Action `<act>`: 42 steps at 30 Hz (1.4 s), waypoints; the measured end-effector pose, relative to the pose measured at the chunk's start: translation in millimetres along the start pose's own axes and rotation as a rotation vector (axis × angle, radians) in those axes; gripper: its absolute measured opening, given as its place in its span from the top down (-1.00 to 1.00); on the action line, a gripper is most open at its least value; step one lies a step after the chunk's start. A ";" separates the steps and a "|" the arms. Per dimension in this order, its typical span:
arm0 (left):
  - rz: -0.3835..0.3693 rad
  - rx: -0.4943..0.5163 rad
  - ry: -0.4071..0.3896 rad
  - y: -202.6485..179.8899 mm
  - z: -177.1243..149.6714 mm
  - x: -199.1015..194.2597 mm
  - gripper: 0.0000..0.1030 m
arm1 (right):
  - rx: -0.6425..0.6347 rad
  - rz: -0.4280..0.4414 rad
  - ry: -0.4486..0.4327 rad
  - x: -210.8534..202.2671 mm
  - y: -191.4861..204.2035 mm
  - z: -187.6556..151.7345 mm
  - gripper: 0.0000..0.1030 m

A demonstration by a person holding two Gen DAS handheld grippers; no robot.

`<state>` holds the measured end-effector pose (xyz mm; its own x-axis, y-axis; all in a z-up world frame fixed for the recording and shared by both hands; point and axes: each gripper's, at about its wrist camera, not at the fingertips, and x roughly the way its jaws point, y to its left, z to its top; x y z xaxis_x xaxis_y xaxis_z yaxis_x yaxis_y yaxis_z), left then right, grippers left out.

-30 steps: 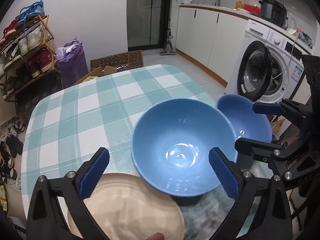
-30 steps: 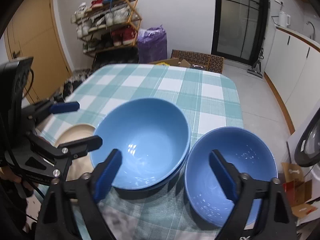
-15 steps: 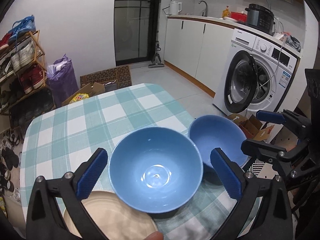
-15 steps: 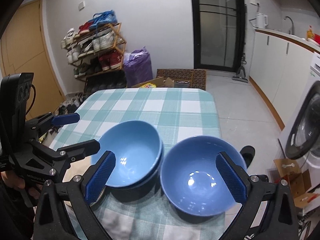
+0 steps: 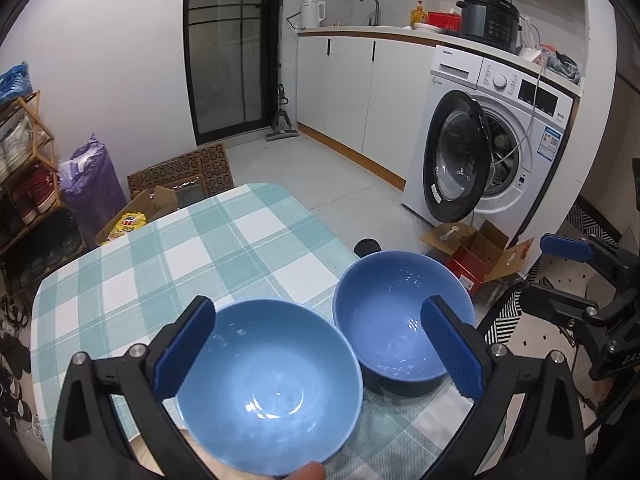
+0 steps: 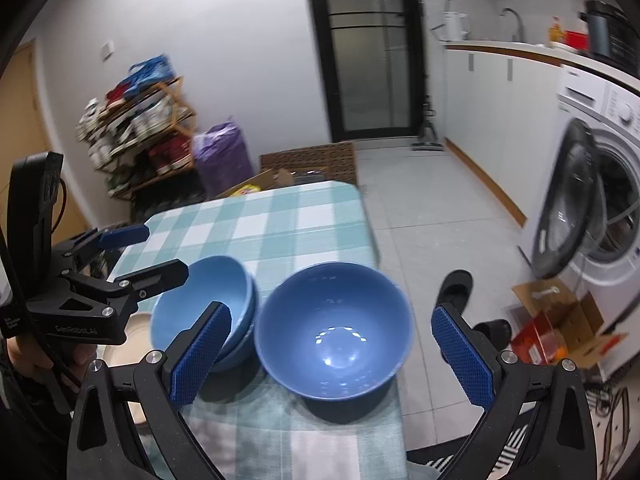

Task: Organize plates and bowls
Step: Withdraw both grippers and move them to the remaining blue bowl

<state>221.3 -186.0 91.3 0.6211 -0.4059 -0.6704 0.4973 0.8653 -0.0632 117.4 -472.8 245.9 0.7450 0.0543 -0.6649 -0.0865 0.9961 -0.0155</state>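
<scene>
Two light blue bowls stacked one in the other [image 5: 270, 384] [image 6: 204, 312] sit near the front of the checked table [image 5: 192, 252]. A darker blue bowl [image 5: 400, 320] [image 6: 334, 324] stands to their right at the table's right edge. A cream plate [image 6: 128, 332] lies to the left of the stack, mostly hidden. My left gripper [image 5: 316, 354] is open and empty, raised above the bowls. My right gripper [image 6: 334, 356] is open and empty, raised with the darker bowl between its fingers in view.
A washing machine [image 5: 492, 148] with its door open stands to the right, with cardboard boxes [image 5: 476, 252] on the floor beside it. A shoe rack [image 6: 136, 140] and purple bag [image 6: 222, 156] stand beyond the table. A slipper [image 6: 456, 284] lies by the table's right side.
Both grippers have risen and pulled back from the bowls, so the bowls look smaller and lower in both views. The bowls have not moved.
</scene>
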 end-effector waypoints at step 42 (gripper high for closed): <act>-0.017 0.275 0.222 -48.3 8.7 131.2 -0.80 | 0.272 -0.015 0.168 86.4 -70.3 -52.3 -0.98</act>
<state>284.1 -283.7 12.8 0.4796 -0.3201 -0.8170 0.6695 0.7353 0.1050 153.2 -541.7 150.5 0.6234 0.0503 -0.7803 0.1200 0.9799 0.1591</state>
